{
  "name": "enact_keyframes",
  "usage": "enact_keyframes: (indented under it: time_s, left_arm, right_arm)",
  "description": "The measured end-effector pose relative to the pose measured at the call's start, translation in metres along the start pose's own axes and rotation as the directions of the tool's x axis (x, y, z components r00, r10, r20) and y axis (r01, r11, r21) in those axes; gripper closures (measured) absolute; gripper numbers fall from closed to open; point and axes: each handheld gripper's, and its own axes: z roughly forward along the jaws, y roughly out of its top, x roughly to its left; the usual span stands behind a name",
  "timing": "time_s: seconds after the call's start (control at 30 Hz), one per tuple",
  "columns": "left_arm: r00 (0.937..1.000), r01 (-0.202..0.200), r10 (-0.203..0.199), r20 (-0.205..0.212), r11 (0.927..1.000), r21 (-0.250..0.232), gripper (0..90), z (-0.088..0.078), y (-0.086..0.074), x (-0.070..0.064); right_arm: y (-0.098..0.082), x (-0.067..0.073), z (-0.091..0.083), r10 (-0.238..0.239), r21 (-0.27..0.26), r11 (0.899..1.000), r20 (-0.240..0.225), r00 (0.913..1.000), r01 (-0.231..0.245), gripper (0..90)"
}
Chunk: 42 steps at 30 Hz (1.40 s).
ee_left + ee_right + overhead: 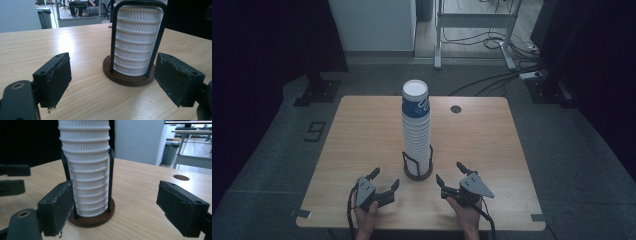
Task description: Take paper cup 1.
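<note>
We see ribbed white cups [416, 135], the top one printed blue, a dark brown holder [127, 77], and a pale wood-grain table [357, 135].

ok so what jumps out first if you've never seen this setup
The tall stack of paper cups stands out first, rising from a round brown holder with black wire uprights near the front middle of the wooden table. Next come the two hand-held grippers flanking it, the left gripper and the right gripper, both open and empty on the near side of the holder.

Cup stack [416, 131] in holder [417, 169] on table [362, 130], between left gripper [384, 179] and right gripper [448, 171].
</note>
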Motion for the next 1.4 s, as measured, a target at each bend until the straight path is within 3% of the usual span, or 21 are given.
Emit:
enact_keyframes:
  time_s: [0.23, 0.4, 0.53, 0.87, 0.9, 1.17, 1.37, 1.4]
  left_arm:
    - [1.0000, -0.002, 0.002, 0.000, 1.0000, -0.001, 14.3, 0.000, 0.000, 0.000]
    - [1.0000, -0.004, 0.004, 0.000, 1.0000, -0.001, 14.3, 0.000, 0.000, 0.000]
    - [1.0000, -0.006, 0.006, -0.002, 1.0000, 0.000, 14.3, 0.000, 0.000, 0.000]
    - [1.0000, -0.007, 0.007, -0.001, 1.0000, 0.000, 14.3, 0.000, 0.000, 0.000]
    - [1.0000, -0.005, 0.005, -0.001, 1.0000, 0.000, 14.3, 0.000, 0.000, 0.000]
    - [1.0000, -0.006, 0.006, 0.003, 1.0000, -0.001, 14.3, 0.000, 0.000, 0.000]
    - [1.0000, 0.000, 0.000, 0.008, 1.0000, -0.004, 14.3, 0.000, 0.000, 0.001]
    - [1.0000, -0.003, 0.003, 0.008, 1.0000, -0.006, 14.3, 0.000, 0.000, 0.000]
  right_arm:
    - [0.014, 0.001, -0.001, -0.010, -0.023, 1.000, -0.014, 0.9999, 0.010, 14.5]
    - [0.020, 0.000, -0.002, -0.016, -0.025, 1.000, -0.032, 0.9993, 0.015, 21.3]
    - [0.027, -0.001, -0.003, 0.004, -0.037, 0.999, -0.055, 0.9985, -0.006, 22.4]
    - [0.049, -0.001, -0.006, -0.009, -0.056, 0.998, -0.089, 0.9960, 0.004, 18.9]
    - [0.053, -0.001, -0.005, -0.026, -0.060, 0.998, -0.083, 0.9962, 0.021, 17.6]
    - [0.065, -0.002, -0.004, -0.020, -0.062, 0.998, -0.117, 0.9929, 0.013, 17.4]
    - [0.083, -0.001, 0.000, -0.039, -0.071, 0.997, -0.136, 0.9900, 0.029, 17.5]
    - [0.089, -0.002, 0.001, -0.038, -0.079, 0.997, -0.157, 0.9869, 0.026, 18.3]
